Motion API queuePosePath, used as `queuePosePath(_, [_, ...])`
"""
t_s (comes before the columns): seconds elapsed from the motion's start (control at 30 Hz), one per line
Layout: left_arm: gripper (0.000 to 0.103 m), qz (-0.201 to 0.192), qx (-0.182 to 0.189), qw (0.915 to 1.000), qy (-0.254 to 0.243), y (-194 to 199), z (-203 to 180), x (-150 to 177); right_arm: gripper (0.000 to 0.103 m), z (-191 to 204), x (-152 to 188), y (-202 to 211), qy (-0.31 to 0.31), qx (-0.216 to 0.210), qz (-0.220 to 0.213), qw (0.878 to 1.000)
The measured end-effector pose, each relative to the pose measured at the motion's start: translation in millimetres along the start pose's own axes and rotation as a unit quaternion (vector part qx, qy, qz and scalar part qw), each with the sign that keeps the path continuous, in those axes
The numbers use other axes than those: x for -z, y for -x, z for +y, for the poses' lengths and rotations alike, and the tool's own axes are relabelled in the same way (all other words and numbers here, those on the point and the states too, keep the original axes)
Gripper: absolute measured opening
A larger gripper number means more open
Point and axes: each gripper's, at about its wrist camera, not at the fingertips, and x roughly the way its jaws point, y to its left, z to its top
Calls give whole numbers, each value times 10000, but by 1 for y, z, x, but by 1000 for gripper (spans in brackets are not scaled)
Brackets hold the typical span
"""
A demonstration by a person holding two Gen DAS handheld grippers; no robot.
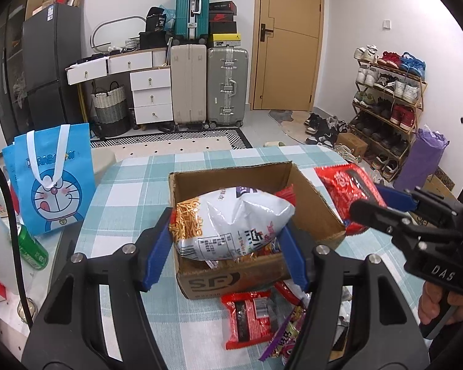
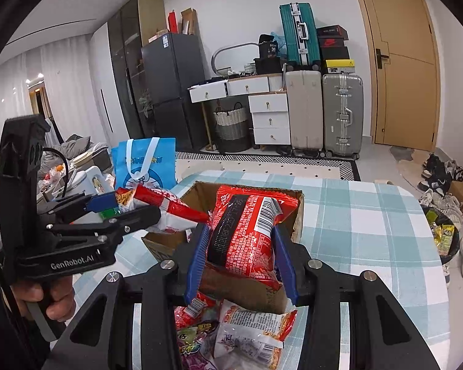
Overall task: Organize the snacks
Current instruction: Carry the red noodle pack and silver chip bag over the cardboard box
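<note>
Loose packets (image 1: 250, 317) crowd the box's (image 1: 321, 215) near side; tablecloth (image 2: 370, 215) beyond lies bare.

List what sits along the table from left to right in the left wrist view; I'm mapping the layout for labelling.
Green can → blue Doraemon bag → cardboard box → red snack packet in the right gripper.

A teal-and-white checked tablecloth (image 1: 157, 182), a brown cardboard box (image 1: 318, 212), a red packet (image 2: 247, 234).
</note>
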Motion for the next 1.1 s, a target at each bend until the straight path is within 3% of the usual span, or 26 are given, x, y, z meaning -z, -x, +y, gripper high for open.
queuePosePath(0.23, [62, 36, -27, 10000, 38, -20, 8, -7, 43, -2, 3, -25, 20, 158, 258, 9995])
queuePosePath(0.6, [62, 144, -62, 9999, -40, -51, 8, -7, 43, -6, 3, -46, 47, 227, 320, 9992])
queuePosePath(1.1, [63, 330, -143, 9992, -148, -85, 7, 2, 43, -15, 8, -74, -150, 75, 384, 9991])
